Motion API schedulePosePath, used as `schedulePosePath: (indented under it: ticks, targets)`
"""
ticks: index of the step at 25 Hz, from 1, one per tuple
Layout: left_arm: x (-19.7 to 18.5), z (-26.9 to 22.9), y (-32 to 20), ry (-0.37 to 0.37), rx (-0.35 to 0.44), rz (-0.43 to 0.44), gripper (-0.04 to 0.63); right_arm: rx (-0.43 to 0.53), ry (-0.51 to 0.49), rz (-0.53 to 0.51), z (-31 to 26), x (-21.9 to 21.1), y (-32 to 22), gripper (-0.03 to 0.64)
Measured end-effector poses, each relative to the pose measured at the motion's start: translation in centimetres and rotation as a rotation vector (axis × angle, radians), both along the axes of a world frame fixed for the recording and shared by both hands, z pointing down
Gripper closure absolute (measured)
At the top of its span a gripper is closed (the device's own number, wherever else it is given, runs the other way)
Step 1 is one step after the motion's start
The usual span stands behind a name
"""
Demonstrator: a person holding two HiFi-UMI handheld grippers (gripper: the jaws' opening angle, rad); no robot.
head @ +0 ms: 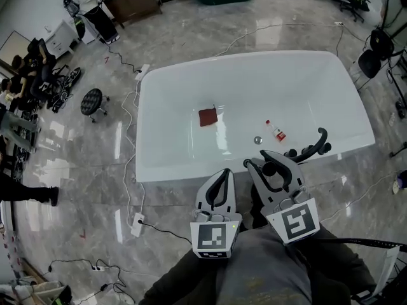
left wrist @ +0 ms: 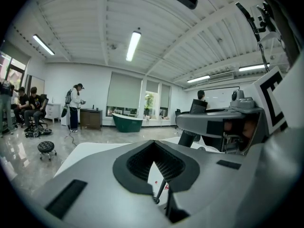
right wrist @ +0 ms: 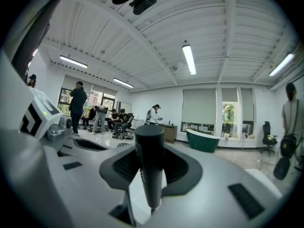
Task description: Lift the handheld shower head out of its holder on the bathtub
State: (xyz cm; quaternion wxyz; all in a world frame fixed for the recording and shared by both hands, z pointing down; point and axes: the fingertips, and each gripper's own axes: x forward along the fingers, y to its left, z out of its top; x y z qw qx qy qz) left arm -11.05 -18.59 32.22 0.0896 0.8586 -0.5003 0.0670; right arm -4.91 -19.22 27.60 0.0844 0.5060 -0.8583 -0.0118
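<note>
Head view — red cloth [head: 208, 116], bottle [head: 275, 130] inside bathtub [head: 286, 88]; stool [head: 93, 100] stands left.

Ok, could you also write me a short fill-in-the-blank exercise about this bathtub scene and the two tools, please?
1. The right tool is closed on the black ____.
2. The left tool holds ____.
3. The bathtub is ____ in colour.
4. In the head view, the red cloth inside the bathtub lies to the ____ of the small bottle.

Missing words: shower head; nothing; white; left.
</note>
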Motion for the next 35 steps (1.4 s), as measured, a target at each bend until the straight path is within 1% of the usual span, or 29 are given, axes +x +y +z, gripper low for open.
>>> schedulePosePath:
  ticks: [5,10,14,19,21,24,30,35]
  targets:
    - [0.1,0.3,1.7,0.000,-0.006,0.009,0.592,0.035,0.008,0.015,-1.1,0.2,1.7,0.492]
    - [1.2,-0.4,2.4,-0.006,0.010,-0.004,0.592,0.066,0.003,-0.005,-2.1,1.0,3.0,0.492]
    - [2.4,-1.1,3.2,-0.012,0.025,-0.031,0.592,0.061,-0.013,-0.031,-2.2,1.9,4.0,0.492]
    - [2.7,-1.9,4.2,-0.022,0.060,-0.085,0.592,0.044,-0.019,-0.068,-1.0,2.6,5.5,0.492]
    - [2.8,-2.2,4.3,-0.025,0.062,-0.100,0.592,0.037,-0.025,-0.080,-0.7,2.9,5.8,0.492]
    - [3.2,-2.1,4.5,-0.029,0.061,-0.109,0.592,0.033,-0.036,-0.092,-0.4,3.1,5.8,0.492]
    - [3.5,-2.7,4.9,-0.037,0.084,-0.111,0.592,0.029,-0.036,-0.098,-0.6,3.3,5.8,0.492]
    - [3.8,-2.9,5.0,-0.037,0.079,-0.111,0.592,0.030,-0.033,-0.104,-0.4,3.5,5.8,0.492]
